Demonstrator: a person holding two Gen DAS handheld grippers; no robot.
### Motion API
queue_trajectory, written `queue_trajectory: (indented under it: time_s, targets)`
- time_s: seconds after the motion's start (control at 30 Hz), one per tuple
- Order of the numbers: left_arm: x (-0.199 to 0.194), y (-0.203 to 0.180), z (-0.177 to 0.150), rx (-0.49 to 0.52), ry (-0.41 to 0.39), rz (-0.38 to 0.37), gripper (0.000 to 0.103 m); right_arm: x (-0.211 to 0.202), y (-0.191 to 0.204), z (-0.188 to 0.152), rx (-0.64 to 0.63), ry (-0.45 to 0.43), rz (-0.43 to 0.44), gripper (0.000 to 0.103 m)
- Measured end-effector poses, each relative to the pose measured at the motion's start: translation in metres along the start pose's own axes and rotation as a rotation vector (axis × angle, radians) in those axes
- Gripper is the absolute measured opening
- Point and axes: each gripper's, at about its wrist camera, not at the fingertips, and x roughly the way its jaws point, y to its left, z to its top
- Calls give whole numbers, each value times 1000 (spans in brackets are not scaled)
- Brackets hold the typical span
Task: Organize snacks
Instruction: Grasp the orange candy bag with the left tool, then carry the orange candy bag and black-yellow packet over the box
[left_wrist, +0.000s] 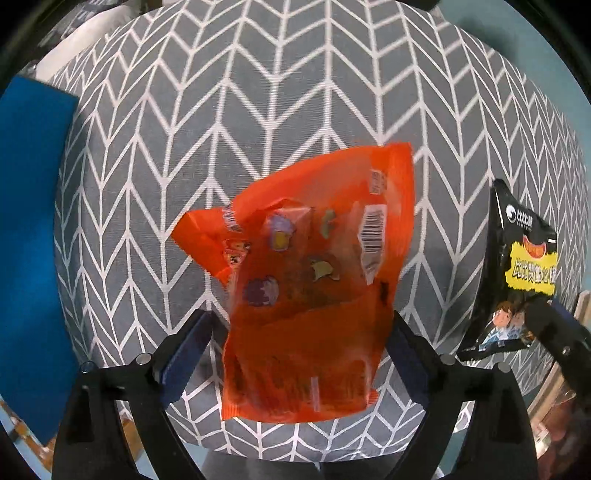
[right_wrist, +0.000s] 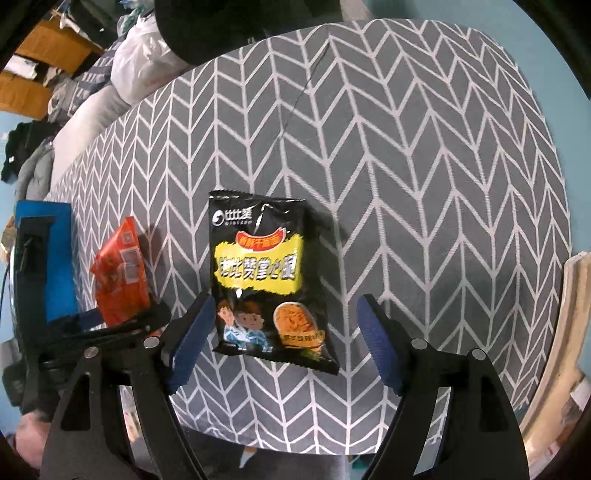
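An orange snack bag (left_wrist: 306, 291) lies on the grey chevron tablecloth (left_wrist: 258, 110), between the open fingers of my left gripper (left_wrist: 295, 339); the jaws stand wide on either side of it, not clamped. It also shows in the right wrist view (right_wrist: 120, 273) at the left. A black snack bag with a yellow label (right_wrist: 266, 280) lies flat between the open fingers of my right gripper (right_wrist: 284, 332). The black bag also shows at the right edge of the left wrist view (left_wrist: 517, 273).
A blue box (left_wrist: 29, 240) stands at the table's left edge, also in the right wrist view (right_wrist: 55, 258). A wooden frame (right_wrist: 569, 332) is at the right edge. Clothes and bags (right_wrist: 140, 55) pile behind the table.
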Motion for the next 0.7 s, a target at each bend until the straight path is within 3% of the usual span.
queue_trajectory:
  time_s: [0.13,0.27,0.4,0.7]
  targets:
    - [-1,9,-5,-5,-18,-11,92,6,14,4,-3,9,-16,79]
    - [-15,22,0,-15,-48,-18,66,19,26,9,-14,27,-46,79]
    - [-26,32,7,-5,-45,-43,50,28,38,11,-32,34,-107,79]
    - [-52,95,17,12,-48,-82,43,52,83,11,-86,17,-278,80]
